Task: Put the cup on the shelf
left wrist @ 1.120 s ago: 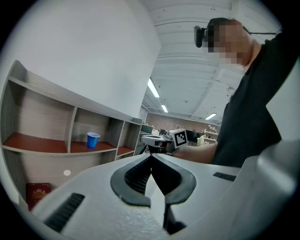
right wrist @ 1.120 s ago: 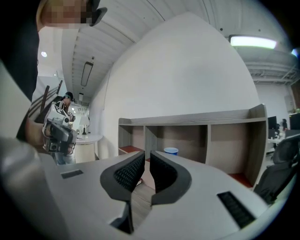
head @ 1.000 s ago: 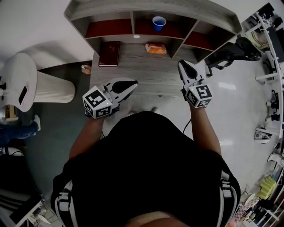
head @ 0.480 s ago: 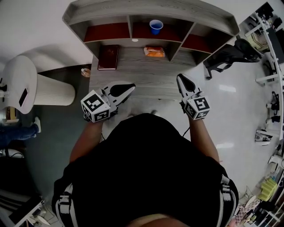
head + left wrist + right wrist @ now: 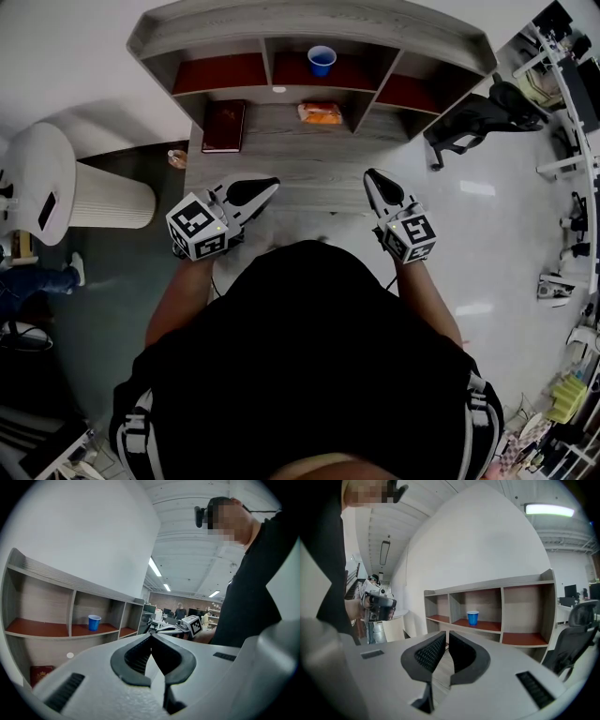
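Both our grippers are closed on nothing at the desk's near edge, and the cup stands on the shelf.

Our left gripper [image 5: 273, 181] and right gripper [image 5: 369, 174] hover with jaws together over the front edge of the desk [image 5: 300, 155], well apart, with bare wood between and ahead of them. Further back, a book [image 5: 224, 126] and an orange packet [image 5: 321, 113] lie near the shelf [image 5: 309, 21]. The blue cup [image 5: 322, 60] stands upright in its middle compartment. Since a second ago our right gripper has drawn back from the packet; the left has barely shifted.
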Action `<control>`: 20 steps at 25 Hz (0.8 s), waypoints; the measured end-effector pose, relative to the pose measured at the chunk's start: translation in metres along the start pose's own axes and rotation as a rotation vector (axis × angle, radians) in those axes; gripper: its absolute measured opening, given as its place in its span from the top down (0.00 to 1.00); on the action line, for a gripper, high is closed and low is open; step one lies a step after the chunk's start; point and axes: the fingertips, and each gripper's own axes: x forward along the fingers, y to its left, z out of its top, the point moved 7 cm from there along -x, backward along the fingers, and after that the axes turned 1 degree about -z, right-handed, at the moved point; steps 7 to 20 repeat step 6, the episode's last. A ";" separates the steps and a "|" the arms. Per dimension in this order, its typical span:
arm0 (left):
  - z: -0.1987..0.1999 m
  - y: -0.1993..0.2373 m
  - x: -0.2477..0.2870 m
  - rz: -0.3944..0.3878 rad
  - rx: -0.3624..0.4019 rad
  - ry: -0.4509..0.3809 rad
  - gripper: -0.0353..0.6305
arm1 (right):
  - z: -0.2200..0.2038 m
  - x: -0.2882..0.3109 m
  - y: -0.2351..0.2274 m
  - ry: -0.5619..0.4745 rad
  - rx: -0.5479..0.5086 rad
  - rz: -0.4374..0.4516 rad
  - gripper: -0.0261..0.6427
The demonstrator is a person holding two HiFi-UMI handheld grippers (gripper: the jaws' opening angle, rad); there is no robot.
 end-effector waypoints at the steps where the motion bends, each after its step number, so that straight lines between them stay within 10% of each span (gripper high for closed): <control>1: 0.000 0.000 0.000 0.000 0.002 0.001 0.92 | 0.000 0.000 0.001 0.001 0.000 0.004 0.92; 20: 0.000 -0.003 0.006 0.000 0.005 -0.002 0.92 | -0.003 -0.003 0.001 0.013 0.008 0.024 0.92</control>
